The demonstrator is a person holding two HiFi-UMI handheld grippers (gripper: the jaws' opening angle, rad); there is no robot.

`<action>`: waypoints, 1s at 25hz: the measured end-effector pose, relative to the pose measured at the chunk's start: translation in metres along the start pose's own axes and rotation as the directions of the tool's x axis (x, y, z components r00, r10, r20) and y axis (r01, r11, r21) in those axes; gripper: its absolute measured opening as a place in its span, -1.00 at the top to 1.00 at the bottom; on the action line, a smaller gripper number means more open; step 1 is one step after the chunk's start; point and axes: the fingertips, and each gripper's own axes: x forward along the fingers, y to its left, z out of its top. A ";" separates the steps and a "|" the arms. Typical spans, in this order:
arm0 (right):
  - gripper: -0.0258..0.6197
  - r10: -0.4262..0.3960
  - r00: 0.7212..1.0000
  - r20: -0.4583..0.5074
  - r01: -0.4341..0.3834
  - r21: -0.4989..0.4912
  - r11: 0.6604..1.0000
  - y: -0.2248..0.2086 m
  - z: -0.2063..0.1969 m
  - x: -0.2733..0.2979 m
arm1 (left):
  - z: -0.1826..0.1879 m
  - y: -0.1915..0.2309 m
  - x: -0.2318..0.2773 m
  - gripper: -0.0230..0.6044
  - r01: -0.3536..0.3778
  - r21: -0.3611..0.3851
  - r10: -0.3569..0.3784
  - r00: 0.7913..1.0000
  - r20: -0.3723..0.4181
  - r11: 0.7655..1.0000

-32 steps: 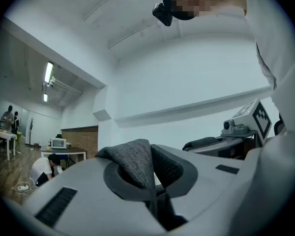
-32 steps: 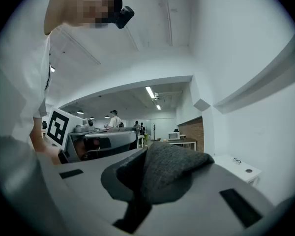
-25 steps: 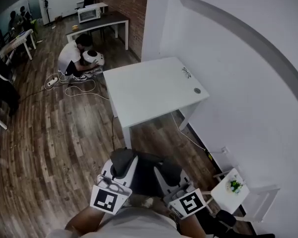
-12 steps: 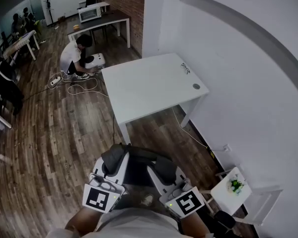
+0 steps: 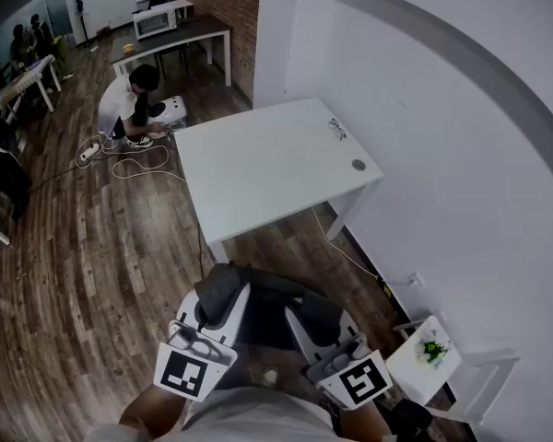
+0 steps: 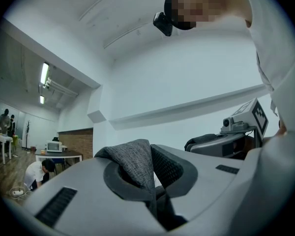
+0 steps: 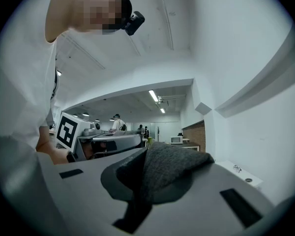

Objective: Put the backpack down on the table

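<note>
A dark grey backpack (image 5: 269, 313) hangs between my two grippers at the bottom of the head view, above the wood floor. My left gripper (image 5: 219, 295) is shut on a fold of its grey fabric (image 6: 135, 162). Beside it, the right gripper (image 5: 319, 317) is shut on another fold (image 7: 170, 173). The white table (image 5: 267, 168) stands just ahead of the backpack, its near corner close to the left gripper. In the left gripper view the right gripper (image 6: 220, 142) shows alongside.
Glasses (image 5: 337, 129) and a round cable port (image 5: 358, 165) sit near the table's far right edge. A person (image 5: 127, 105) crouches on the floor beyond it beside a white device (image 5: 171, 109) and cables (image 5: 129, 162). A small white stand with a plant (image 5: 431, 350) is at lower right.
Both grippers have carried the backpack forward, closer to the table's near corner. Their grips on the fabric look the same.
</note>
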 end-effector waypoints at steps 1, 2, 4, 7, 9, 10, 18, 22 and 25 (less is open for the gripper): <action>0.78 -0.009 1.000 -0.007 0.009 0.000 1.000 -0.007 -0.001 0.006 | -0.002 0.005 0.008 0.79 0.014 -0.009 -0.014 1.000 -0.001 1.000; 0.78 -0.016 1.000 -0.012 0.016 0.004 1.000 -0.014 -0.001 0.012 | -0.003 0.010 0.016 0.79 0.026 -0.021 -0.026 1.000 -0.004 0.999; 0.78 -0.023 0.999 -0.024 0.023 0.017 1.000 -0.029 -0.001 0.027 | -0.007 0.024 0.033 0.79 0.049 -0.039 -0.050 0.999 -0.015 0.998; 0.78 -0.042 0.998 -0.048 0.043 0.028 0.999 -0.049 -0.003 0.053 | -0.011 0.048 0.058 0.79 0.097 -0.051 -0.099 0.995 -0.025 0.994; 0.78 -0.063 0.996 -0.057 0.065 0.033 0.997 -0.061 -0.003 0.066 | -0.012 0.057 0.069 0.79 0.157 -0.039 -0.159 0.986 -0.042 0.987; 0.78 -0.077 0.995 -0.060 0.080 0.036 0.996 -0.067 -0.003 0.071 | -0.014 0.058 0.073 0.79 0.196 -0.016 -0.197 0.979 -0.061 0.980; 0.78 -0.156 0.987 -0.043 0.155 -0.017 0.988 -0.100 0.016 0.118 | 0.001 0.096 0.108 0.79 0.312 0.071 -0.308 0.950 -0.059 0.948; 0.78 -0.184 0.982 -0.034 0.183 -0.040 0.982 -0.110 0.021 0.142 | 0.006 0.119 0.120 0.79 0.318 0.073 -0.316 0.948 -0.039 0.945; 0.78 -0.187 0.982 -0.027 0.185 -0.047 0.982 -0.126 0.030 0.158 | 0.013 0.132 0.140 0.79 0.302 0.053 -0.302 0.953 -0.020 0.952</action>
